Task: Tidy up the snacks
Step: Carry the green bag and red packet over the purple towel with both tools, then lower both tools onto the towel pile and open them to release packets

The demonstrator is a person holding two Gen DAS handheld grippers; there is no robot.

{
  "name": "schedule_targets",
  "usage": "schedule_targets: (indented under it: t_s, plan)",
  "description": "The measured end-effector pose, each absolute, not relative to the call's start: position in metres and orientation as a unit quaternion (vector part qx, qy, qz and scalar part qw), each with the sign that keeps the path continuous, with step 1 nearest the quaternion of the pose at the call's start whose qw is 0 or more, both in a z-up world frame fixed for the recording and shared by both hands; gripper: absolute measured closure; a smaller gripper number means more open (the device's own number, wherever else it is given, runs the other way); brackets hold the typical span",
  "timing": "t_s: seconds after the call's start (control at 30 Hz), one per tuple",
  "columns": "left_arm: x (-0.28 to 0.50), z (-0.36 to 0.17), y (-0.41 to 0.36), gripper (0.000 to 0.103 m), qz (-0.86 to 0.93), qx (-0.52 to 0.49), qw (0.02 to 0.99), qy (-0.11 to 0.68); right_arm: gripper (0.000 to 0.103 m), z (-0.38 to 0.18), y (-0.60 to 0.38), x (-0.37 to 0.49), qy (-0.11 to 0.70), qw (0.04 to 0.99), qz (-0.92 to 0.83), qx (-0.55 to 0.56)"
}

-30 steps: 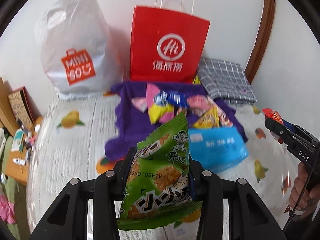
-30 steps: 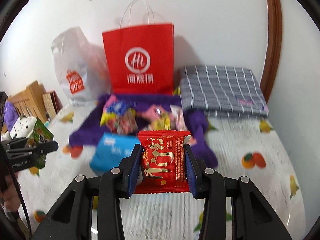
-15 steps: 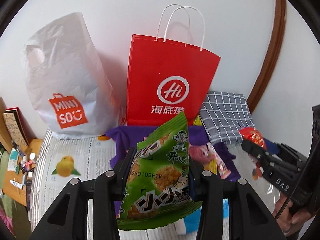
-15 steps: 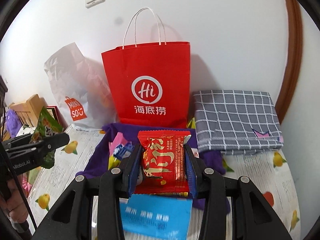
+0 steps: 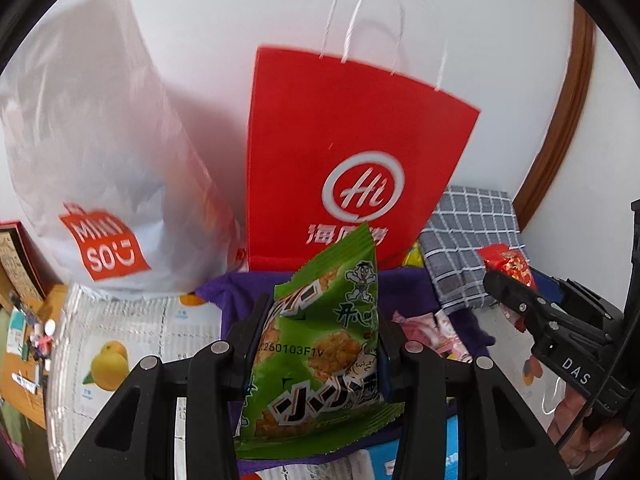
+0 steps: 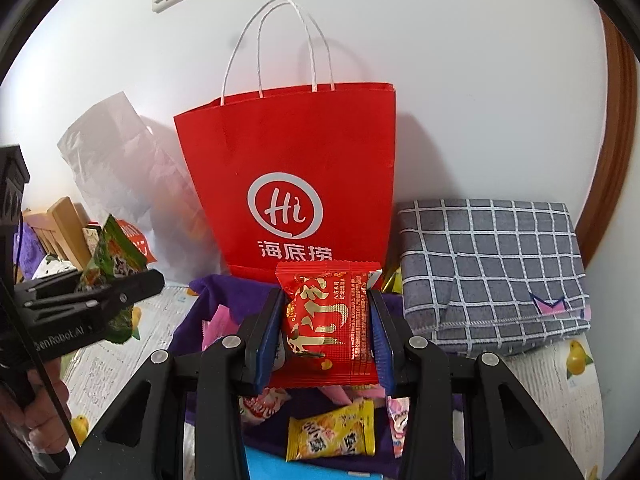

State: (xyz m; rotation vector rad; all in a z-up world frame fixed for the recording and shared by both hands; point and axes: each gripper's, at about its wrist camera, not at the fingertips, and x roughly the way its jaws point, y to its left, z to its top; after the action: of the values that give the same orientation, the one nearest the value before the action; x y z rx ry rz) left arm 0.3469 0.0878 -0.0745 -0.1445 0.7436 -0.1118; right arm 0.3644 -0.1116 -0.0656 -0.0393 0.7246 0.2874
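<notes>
Gripping light, crinkly packets mid-body: our left hand-held gripper [image 5: 316, 344] clamps green snack [image 5: 320, 344], right hand-held gripper [image 6: 326, 328] clamps red snack [image 6: 330, 320]; slippery film, fragile contents.

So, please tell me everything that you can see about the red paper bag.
The red bag is a paper carrier with two white twisted cord handles at its top edge. Its front shows a white circle logo reading "Hi" above three white Chinese characters. It stands upright against the white wall, its mouth seemingly open, though the inside is hidden. A white plastic bag stands to its left, a checked cloth to its right, purple fabric at its base.
</notes>
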Motion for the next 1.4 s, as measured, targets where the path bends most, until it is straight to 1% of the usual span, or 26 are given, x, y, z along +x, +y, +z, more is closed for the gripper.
schedule_targets:
  t_s: [0.07,0.17,0.3,0.83,1.03,1.4]
  plan:
    - [0.355,-0.082,0.091,0.062,-0.051,-0.070,0.921,0.379,0.062,-0.074,-0.109,0.370,0.360,0.922,0.143,-0.020]
    - [0.356,-0.086,0.097,0.062,-0.046,-0.075,0.921,0.381,0.062,-0.088,-0.100,0.380,0.379,0.913,0.144,-0.030]
    - [0.359,-0.091,0.105,0.062,-0.039,-0.080,0.919,0.384,0.062,-0.098,-0.100,0.383,0.386,0.910,0.147,-0.042]
    - [0.372,-0.112,0.107,0.062,-0.034,-0.089,0.905,0.415,0.062,-0.112,-0.143,0.399,0.419,0.900,0.118,-0.031]
    - [0.372,-0.118,0.101,0.062,-0.036,-0.082,0.901,0.424,0.062,-0.131,-0.133,0.404,0.454,0.879,0.137,-0.037]
    - [0.379,-0.130,0.102,0.062,-0.035,-0.077,0.891,0.447,0.062,-0.155,-0.108,0.404,0.491,0.855,0.157,-0.053]
